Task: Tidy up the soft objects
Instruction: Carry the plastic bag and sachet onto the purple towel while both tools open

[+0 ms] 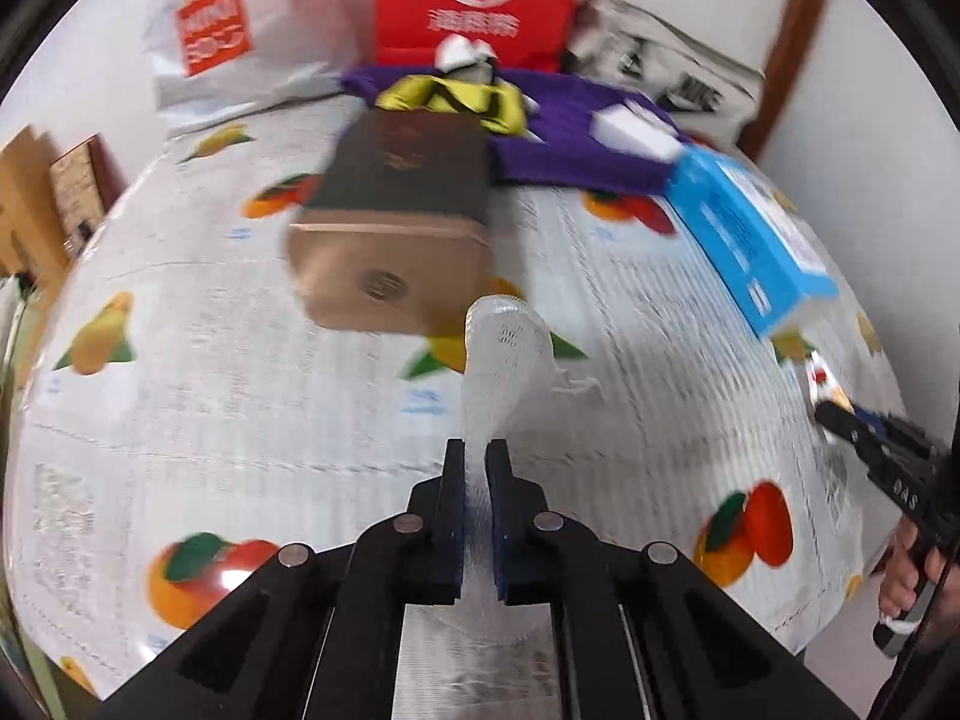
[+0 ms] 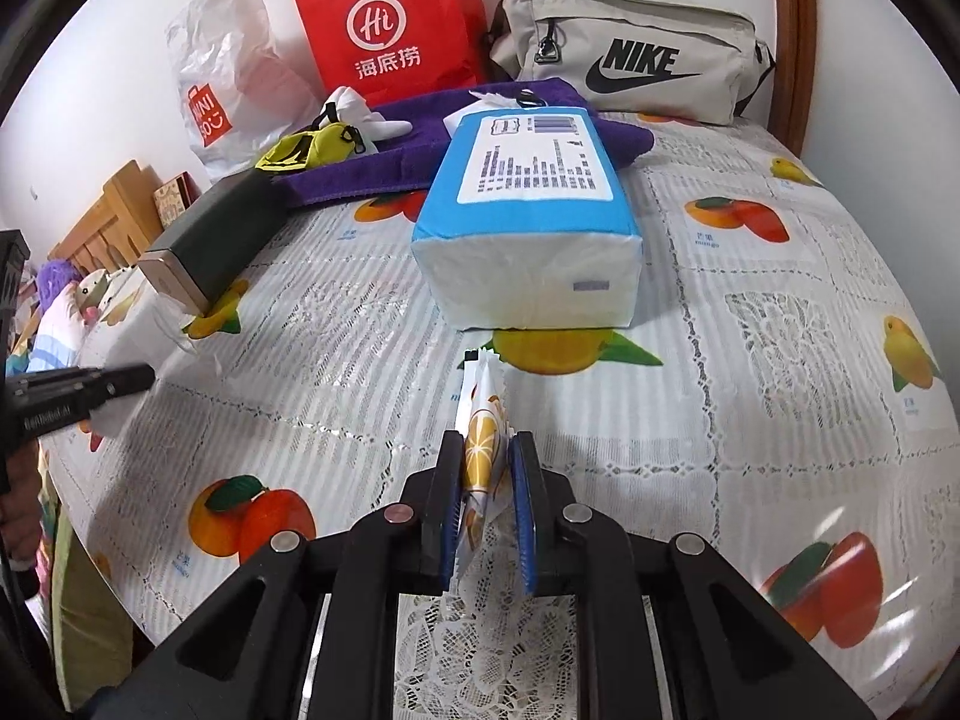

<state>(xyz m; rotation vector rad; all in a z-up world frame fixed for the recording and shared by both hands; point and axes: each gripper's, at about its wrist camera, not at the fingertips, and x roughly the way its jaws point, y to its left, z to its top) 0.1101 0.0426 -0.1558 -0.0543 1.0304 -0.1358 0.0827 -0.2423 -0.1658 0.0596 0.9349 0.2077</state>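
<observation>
Pinching a white, see-through foam net sleeve [image 1: 507, 354] at lower centre, the left gripper [image 1: 475, 462] has its fingers closed on it; the right gripper [image 2: 487, 450] clamps a white sachet [image 2: 483, 438] printed with orange slices, below the blue tissue pack [image 2: 528, 210].

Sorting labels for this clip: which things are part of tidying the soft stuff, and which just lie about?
In the job: white foam mesh sleeve in left tongs; orange-printed snack sachet in right tongs; blue tissue pack; purple towel.

Lying about: dark rectangular box; red paper bag; grey Nike pouch.
</observation>
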